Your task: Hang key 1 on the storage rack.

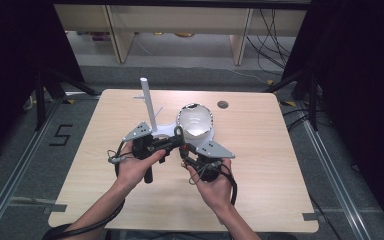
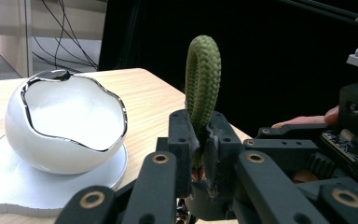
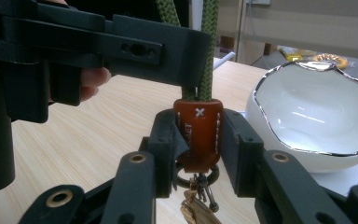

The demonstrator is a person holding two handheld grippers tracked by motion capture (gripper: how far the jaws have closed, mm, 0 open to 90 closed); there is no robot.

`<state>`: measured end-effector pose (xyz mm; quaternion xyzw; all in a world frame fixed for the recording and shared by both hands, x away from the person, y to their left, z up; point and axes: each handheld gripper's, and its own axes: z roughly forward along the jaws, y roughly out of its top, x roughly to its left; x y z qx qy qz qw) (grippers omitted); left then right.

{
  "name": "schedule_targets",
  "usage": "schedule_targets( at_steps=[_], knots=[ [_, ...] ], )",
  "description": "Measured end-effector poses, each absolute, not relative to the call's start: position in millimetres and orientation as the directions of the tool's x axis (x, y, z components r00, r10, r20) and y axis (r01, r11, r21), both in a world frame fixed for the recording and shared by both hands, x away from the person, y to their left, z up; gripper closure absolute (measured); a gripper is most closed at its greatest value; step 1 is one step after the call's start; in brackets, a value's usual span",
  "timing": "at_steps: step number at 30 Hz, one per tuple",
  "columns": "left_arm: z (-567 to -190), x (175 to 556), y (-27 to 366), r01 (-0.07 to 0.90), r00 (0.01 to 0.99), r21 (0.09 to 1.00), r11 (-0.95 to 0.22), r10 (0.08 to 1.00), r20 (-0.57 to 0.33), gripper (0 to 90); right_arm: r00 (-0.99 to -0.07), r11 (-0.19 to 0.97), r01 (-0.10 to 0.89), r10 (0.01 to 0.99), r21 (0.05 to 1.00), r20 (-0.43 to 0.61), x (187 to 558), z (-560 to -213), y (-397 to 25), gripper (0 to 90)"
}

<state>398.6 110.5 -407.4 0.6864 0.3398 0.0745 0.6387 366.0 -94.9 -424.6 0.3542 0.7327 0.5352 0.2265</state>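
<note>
Holding a key fob between them above the wooden table (image 1: 260, 165), both grippers are closed on it at once. The left gripper (image 2: 200, 140) has its jaws pinched tight on the lower part of the green rope loop (image 2: 203, 70), which stands up in an arch above the jaw tips. The right gripper (image 3: 198, 140) has its jaws closed against the two flat sides of the orange leather tab (image 3: 199, 133), just below where the rope enters it; a metal ring and a small bunch of keys (image 3: 200, 196) hang free beneath.

In the high view the fob sits between the person's two hands, just in front of the white bowl (image 1: 195, 120), an egg-shaped dish with a wavy silver rim resting on a white base (image 2: 37, 186) with a white post (image 1: 148, 102) rising from it.

Judging by its looks, the fob is light and mixed in feel: the braided rope is soft and will bend or twist away from a loose pinch, the leather tab is firmer and gives flat faces to clamp, and the keys will swing and drag the weight downward. The tab seems the surest hold, and the rope loop suits hooking over something. The bowl looks glossy and breakable, so dangling keys should be kept off its rim
</note>
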Motion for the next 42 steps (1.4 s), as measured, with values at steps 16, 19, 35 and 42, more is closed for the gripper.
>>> schedule_targets(
  at_steps=[16, 19, 35, 42],
  knots=[
    [-403.9, 399.5, 111.3, 0.348, 0.769, 0.936, 0.051, 0.555, -0.316, 83.5, -0.634, 0.158, 0.251, 0.772, 0.955, 0.039, 364.4, -422.6, -92.4, 67.2],
    [-403.1, 399.4, 111.1, 0.339, 0.772, 0.939, 0.05, 0.556, -0.308, 83.6, -0.64, 0.16, 0.239, 0.768, 0.958, 0.032, 364.8, -422.3, -92.0, 66.9],
    [-402.0, 401.2, 114.8, 0.305, 0.757, 0.952, 0.033, 0.598, -0.263, 83.9, -0.652, 0.167, 0.242, 0.757, 0.956, 0.033, 366.5, -419.8, -94.0, 57.6],
    [-398.1, 403.3, 120.9, 0.289, 0.748, 0.957, 0.035, 0.616, -0.248, 83.9, -0.649, 0.158, 0.251, 0.759, 0.955, 0.045, 364.9, -421.3, -96.5, 56.8]
  ],
)
